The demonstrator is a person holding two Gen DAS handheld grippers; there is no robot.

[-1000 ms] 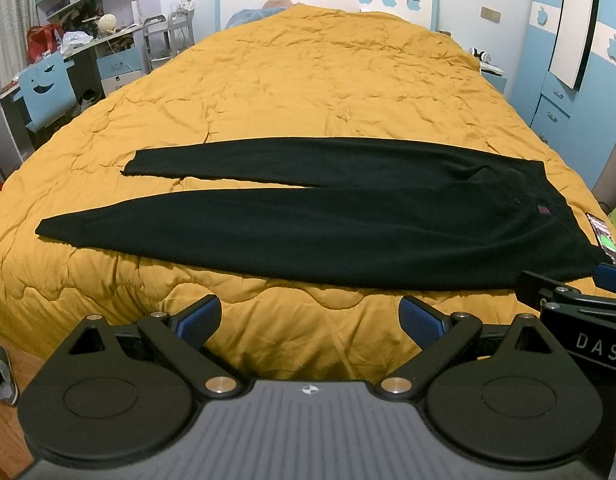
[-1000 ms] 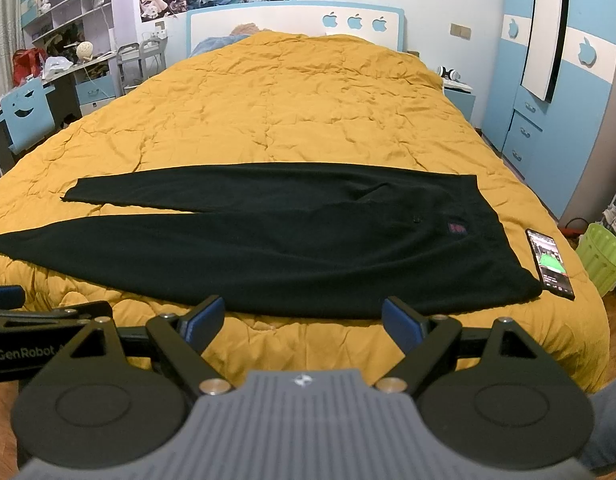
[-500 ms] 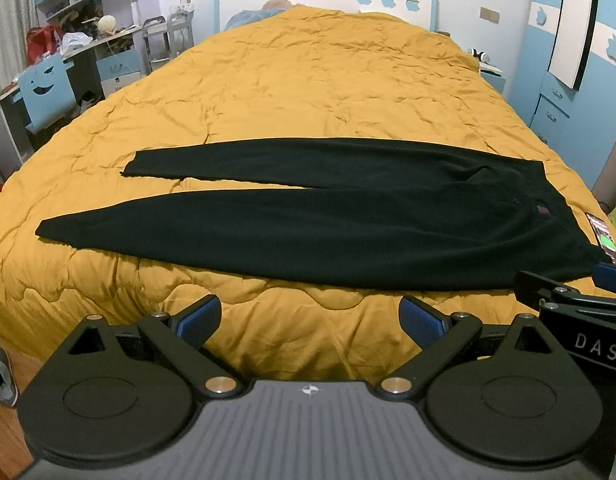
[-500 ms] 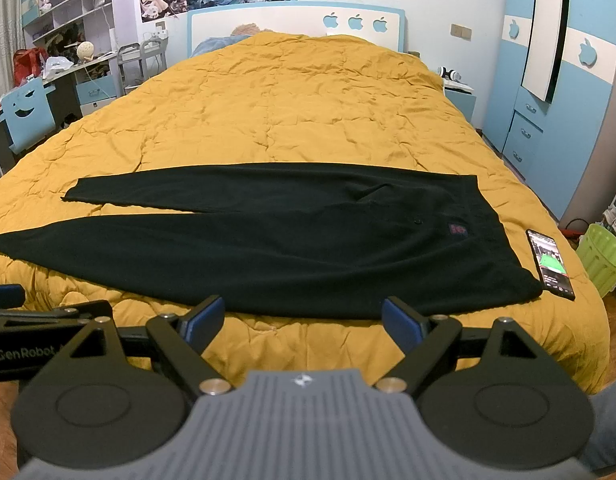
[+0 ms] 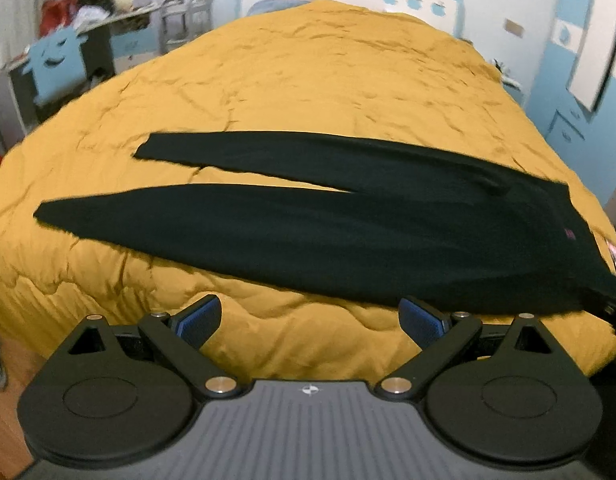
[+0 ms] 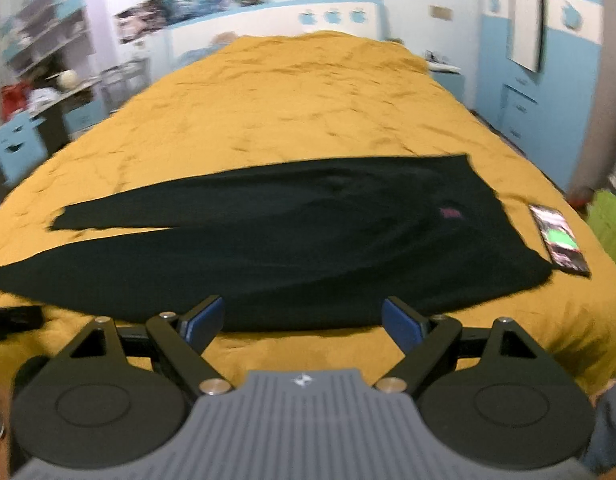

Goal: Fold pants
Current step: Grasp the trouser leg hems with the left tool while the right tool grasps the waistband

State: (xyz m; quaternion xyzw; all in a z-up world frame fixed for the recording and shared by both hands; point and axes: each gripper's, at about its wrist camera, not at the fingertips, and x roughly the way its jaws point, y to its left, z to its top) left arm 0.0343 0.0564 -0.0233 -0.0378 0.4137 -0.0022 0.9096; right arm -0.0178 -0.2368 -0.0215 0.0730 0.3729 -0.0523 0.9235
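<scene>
Both tongs, left gripper (image 5: pixel 309 318) and right gripper (image 6: pixel 302 318), are released; grasp the black pants (image 6: pixel 292 248) at the 6 o'clock edge, evenly.

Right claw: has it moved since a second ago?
Yes. The right claw has tilted and edged forward: the pants now slant against the quilt, their near hem at its fingertips.

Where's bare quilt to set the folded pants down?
The widest bare stretch is the yellow quilt between the black pants and the headboard. The near strip before both open grippers is narrow. Crowded right of the waistband: a phone lies there.
</scene>
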